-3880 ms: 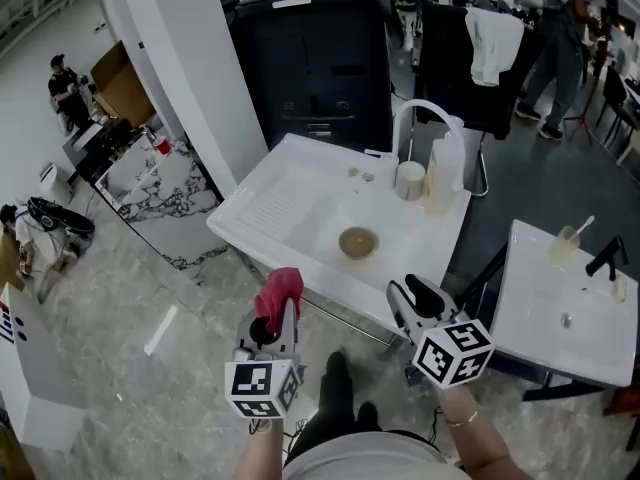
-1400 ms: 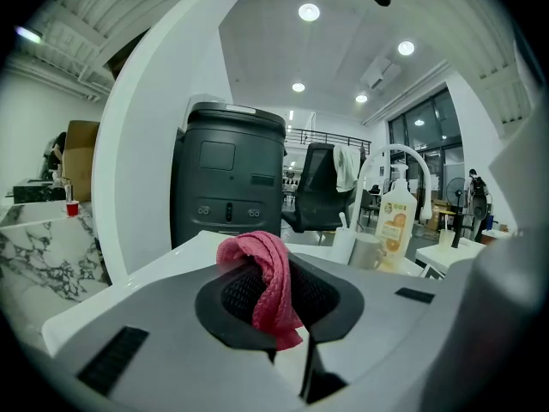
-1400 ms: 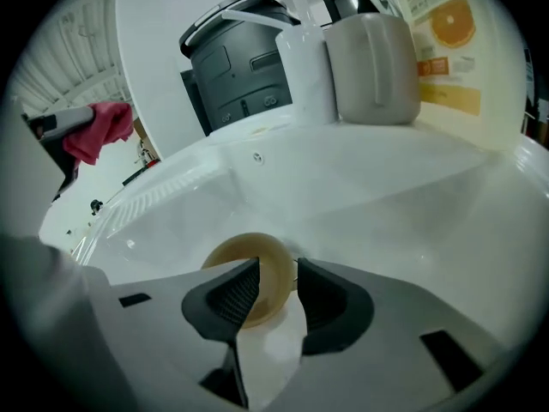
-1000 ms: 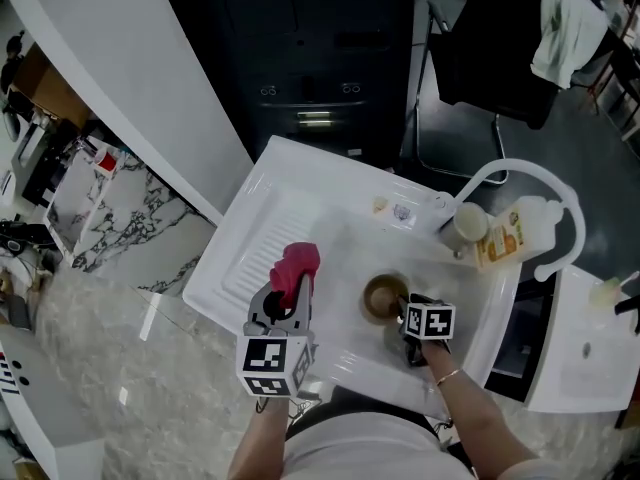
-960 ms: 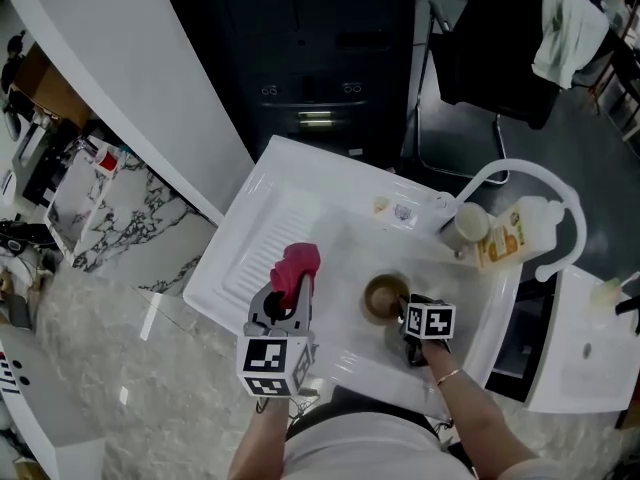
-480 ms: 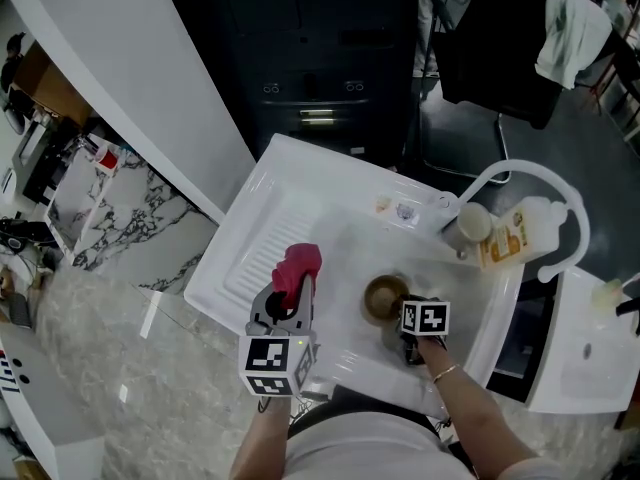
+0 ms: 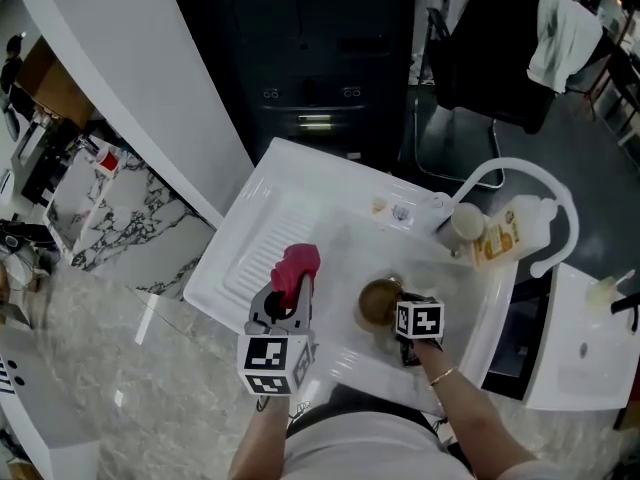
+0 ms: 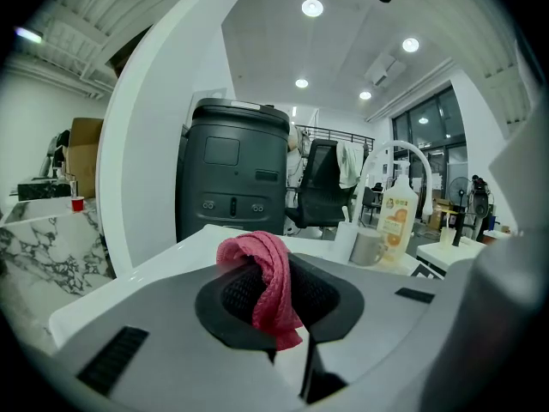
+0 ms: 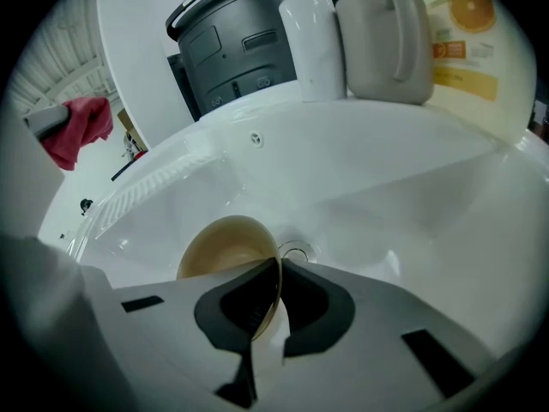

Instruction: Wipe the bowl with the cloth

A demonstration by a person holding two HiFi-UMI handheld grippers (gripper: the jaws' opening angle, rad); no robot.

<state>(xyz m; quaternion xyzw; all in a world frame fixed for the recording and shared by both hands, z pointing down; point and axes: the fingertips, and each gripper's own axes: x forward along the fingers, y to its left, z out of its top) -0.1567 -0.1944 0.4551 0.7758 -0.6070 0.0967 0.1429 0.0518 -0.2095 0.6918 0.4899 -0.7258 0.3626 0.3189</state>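
The right gripper (image 9: 276, 290) is down in the white sink (image 7: 300, 203), and its jaws, which have just been closing, now pinch the near rim of the tan bowl (image 9: 225, 249), one pad inside the wall and one outside. The bowl sits tipped in that grip, its hollow turned up and to the left of the jaws; I can't tell whether its underside touches the basin floor. Just past the jaw tips, slightly to their right, is the round drain (image 9: 297, 251). Farther ahead of this gripper, up on the far rim of the sink, stand a grey mug (image 9: 382, 45) and, on the mug's right, a bottle (image 9: 459, 33) with an orange on its label, with the curved white faucet (image 7: 520, 176) arching over them. The left gripper (image 8: 279, 316) is held off to the right one's left, over the ribbed draining side of the sink and well apart from the bowl. Its jaws are clamped together on the red cloth (image 8: 262, 281), which bunches up out of the tips and droops down between them in a folded loop. Cloth and bowl are not touching.
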